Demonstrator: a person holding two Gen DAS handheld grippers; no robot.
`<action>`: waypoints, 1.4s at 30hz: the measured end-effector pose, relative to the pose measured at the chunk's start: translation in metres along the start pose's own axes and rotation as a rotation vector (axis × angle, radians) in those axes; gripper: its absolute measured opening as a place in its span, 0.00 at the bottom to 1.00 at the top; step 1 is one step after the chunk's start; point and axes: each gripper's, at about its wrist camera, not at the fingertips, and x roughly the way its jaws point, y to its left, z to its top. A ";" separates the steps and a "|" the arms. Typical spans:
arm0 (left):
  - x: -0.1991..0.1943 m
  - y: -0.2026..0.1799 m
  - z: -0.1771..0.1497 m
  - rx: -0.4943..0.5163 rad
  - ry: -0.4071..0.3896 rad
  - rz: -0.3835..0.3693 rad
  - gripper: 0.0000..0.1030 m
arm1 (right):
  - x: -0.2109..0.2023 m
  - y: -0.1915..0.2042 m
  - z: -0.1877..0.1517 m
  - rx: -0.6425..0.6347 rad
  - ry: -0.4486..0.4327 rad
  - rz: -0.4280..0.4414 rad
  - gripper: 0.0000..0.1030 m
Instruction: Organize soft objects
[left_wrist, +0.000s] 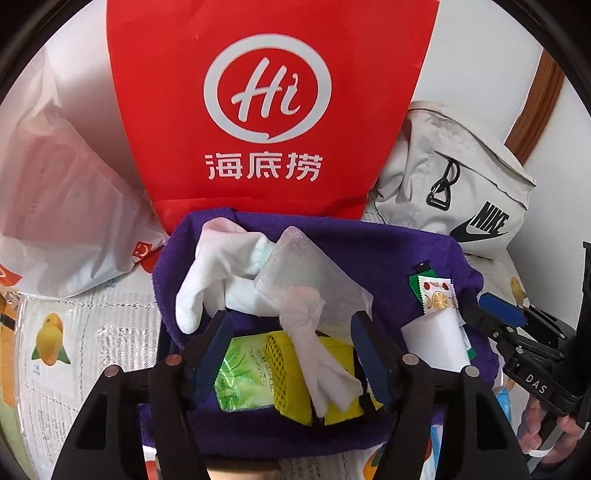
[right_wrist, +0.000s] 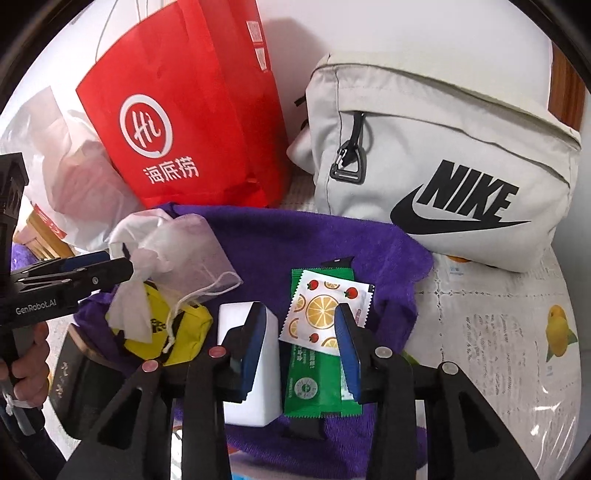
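Jaws of both grippers gape empty over purple towel (left_wrist: 369, 251) near "NIKE" bag (right_wrist: 443, 155).

The red bag (left_wrist: 269, 110) runs off the top edge; small print on the green packet (right_wrist: 314, 384) is unreadable.

Two black handheld grippers with blue pads and copper-coloured rivets: the left gripper (left_wrist: 291, 354) lettered "GenRobot.AI", the right gripper (right_wrist: 299, 347) "DAS", beside a purple towel (right_wrist: 295, 240).
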 end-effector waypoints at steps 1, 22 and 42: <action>-0.004 -0.001 0.000 -0.001 0.000 0.001 0.63 | -0.003 0.000 0.000 0.003 -0.004 -0.002 0.37; -0.130 -0.024 -0.080 0.008 -0.070 0.074 0.89 | -0.129 0.054 -0.066 -0.060 -0.095 -0.031 0.80; -0.258 -0.052 -0.209 0.004 -0.203 0.130 0.89 | -0.259 0.086 -0.180 -0.021 -0.185 -0.079 0.86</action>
